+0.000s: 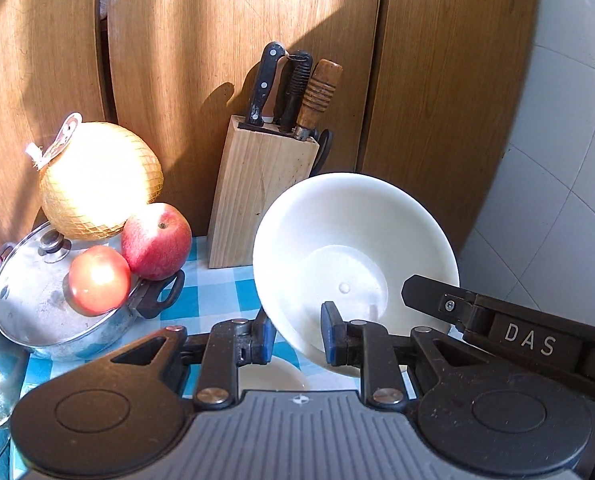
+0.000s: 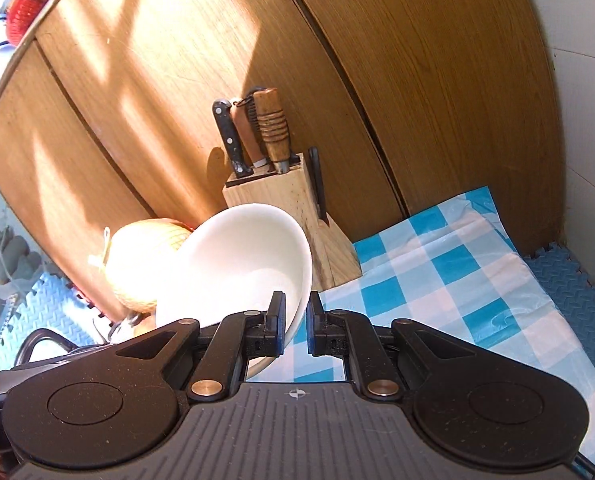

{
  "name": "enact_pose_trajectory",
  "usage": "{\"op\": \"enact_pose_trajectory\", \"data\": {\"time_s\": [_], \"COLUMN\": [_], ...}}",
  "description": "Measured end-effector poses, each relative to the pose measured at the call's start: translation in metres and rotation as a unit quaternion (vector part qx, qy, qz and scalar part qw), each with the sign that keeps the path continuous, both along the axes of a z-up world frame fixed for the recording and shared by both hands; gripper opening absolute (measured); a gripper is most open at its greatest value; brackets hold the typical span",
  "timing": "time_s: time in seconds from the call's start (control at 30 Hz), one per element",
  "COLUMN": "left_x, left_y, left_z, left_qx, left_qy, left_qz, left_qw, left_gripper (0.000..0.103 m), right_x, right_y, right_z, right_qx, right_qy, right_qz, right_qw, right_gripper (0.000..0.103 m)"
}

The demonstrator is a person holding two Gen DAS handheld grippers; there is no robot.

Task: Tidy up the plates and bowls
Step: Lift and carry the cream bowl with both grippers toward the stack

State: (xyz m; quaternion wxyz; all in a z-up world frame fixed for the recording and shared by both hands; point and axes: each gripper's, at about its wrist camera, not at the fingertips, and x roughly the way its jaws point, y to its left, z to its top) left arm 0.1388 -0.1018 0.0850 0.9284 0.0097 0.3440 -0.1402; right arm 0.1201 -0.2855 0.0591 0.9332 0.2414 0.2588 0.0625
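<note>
A white bowl [image 1: 353,256] is held tilted above the blue checked cloth [image 1: 217,292]. My left gripper [image 1: 297,338] straddles its near rim, one pad inside and one outside, with a visible gap to the wall. My right gripper [image 2: 296,330] is shut on the bowl's [image 2: 241,264] rim, pads on both sides of the wall; its finger shows in the left wrist view [image 1: 497,320] at the bowl's right edge. Another white dish [image 1: 269,374] lies on the cloth below my left gripper, mostly hidden.
A wooden knife block [image 1: 257,184] stands behind the bowl against wood cabinet doors [image 1: 225,48]. At left a lidded steel pot [image 1: 45,300] carries two apples [image 1: 153,240] and a netted melon [image 1: 97,180]. Checked cloth [image 2: 437,272] and blue foam mat [image 2: 569,284] lie at right.
</note>
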Motion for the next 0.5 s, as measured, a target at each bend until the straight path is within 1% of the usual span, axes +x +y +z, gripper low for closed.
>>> {"op": "enact_pose_trajectory", "data": {"time_s": [0.17,0.23,0.33,0.5], "left_x": [-0.023,-0.033,-0.038,-0.046], "left_y": [0.01,0.018,0.029,0.041], "left_z": [-0.004,-0.009,-0.016,-0.027], "left_qx": [0.002,-0.006,-0.015,-0.008], "left_qy": [-0.018,-0.021,-0.017,-0.019], "left_qz": [0.0,-0.005,-0.013,-0.02], "left_qw": [0.9998,0.9997,0.9996,0.9996], "left_gripper": [0.017,0.017,0.017,0.017], "right_x": [-0.024,-0.035,-0.043,-0.054], "right_y": [0.013,0.018,0.024,0.037], "right_z": [-0.004,-0.005,-0.007,-0.016], "right_qx": [0.0,-0.004,-0.01,-0.024], "right_qy": [-0.005,-0.009,-0.009,-0.001], "right_qz": [0.016,0.018,0.028,0.036], "right_qw": [1.0,1.0,1.0,0.999], "right_gripper": [0.014,0.014,0.014,0.015]}}
